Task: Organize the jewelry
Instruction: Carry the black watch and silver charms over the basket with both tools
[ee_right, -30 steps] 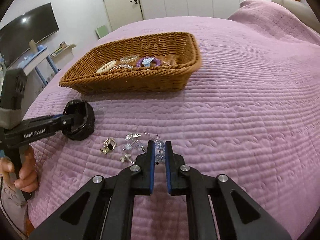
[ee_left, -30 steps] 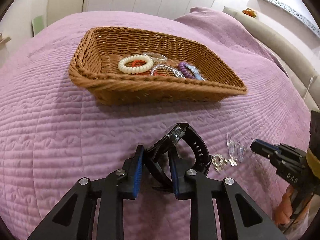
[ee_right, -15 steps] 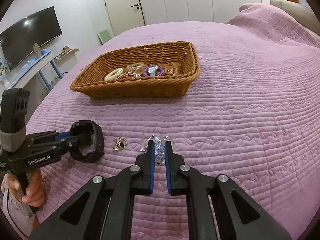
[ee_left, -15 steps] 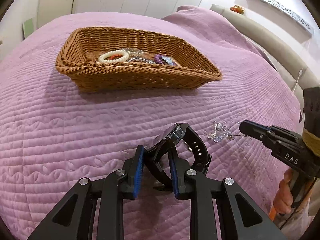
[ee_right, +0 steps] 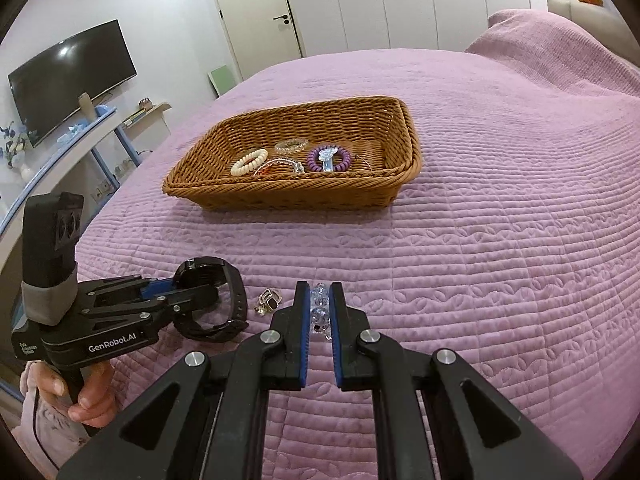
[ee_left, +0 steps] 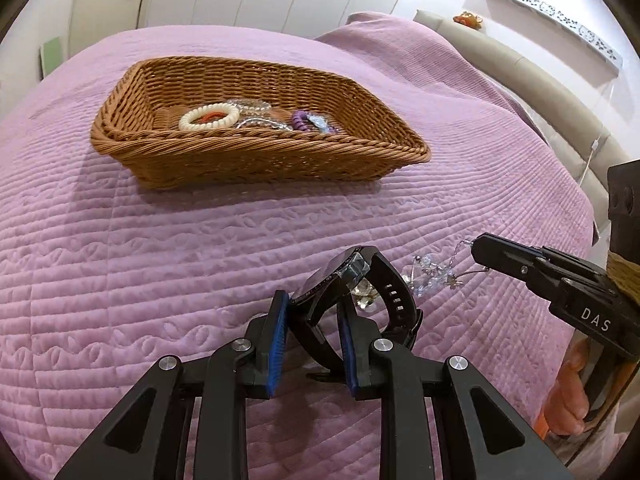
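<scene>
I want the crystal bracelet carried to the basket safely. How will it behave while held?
Probably floppy: the crystal bracelet dangles from the shut right gripper as loose beads. It looks light, so likely swings. Clear beads may be slippery, so it might slip before the basket.

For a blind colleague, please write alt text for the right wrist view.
The right gripper is shut on a clear beaded piece above a purple bedspread. At left, the left gripper grips a black watch; a wicker basket of bracelets sits beyond.
</scene>
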Available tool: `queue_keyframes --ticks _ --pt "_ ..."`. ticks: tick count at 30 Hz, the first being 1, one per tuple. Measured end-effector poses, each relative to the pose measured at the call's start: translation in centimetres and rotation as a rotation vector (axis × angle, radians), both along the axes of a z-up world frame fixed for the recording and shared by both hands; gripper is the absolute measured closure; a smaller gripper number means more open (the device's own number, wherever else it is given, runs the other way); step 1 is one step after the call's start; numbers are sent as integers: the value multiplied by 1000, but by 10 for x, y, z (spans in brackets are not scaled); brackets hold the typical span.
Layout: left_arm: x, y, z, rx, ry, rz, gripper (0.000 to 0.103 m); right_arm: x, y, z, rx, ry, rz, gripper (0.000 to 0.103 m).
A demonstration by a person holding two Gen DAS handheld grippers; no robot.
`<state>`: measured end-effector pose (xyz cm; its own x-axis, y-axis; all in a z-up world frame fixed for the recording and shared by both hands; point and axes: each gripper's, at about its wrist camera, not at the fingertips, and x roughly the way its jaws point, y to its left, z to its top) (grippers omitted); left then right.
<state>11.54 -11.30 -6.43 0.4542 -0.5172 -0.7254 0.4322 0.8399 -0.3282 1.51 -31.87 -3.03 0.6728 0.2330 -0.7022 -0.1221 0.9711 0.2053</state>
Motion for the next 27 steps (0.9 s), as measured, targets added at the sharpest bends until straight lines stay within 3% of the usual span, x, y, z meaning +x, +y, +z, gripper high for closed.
queue_keyframes --ticks 8,15,20,27 --pt "3 2 16 -4 -30 13 79 -4 2 29 -23 -62 11 92" --pt "14 17 67 -30 -142 33 79 10 5 69 -43 -151 23 92" --pt "38 21 96 -48 -204 71 79 36 13 97 -60 -230 30 92" --pt "98 18 106 -61 -222 151 79 100 8 106 -1 -226 10 92"
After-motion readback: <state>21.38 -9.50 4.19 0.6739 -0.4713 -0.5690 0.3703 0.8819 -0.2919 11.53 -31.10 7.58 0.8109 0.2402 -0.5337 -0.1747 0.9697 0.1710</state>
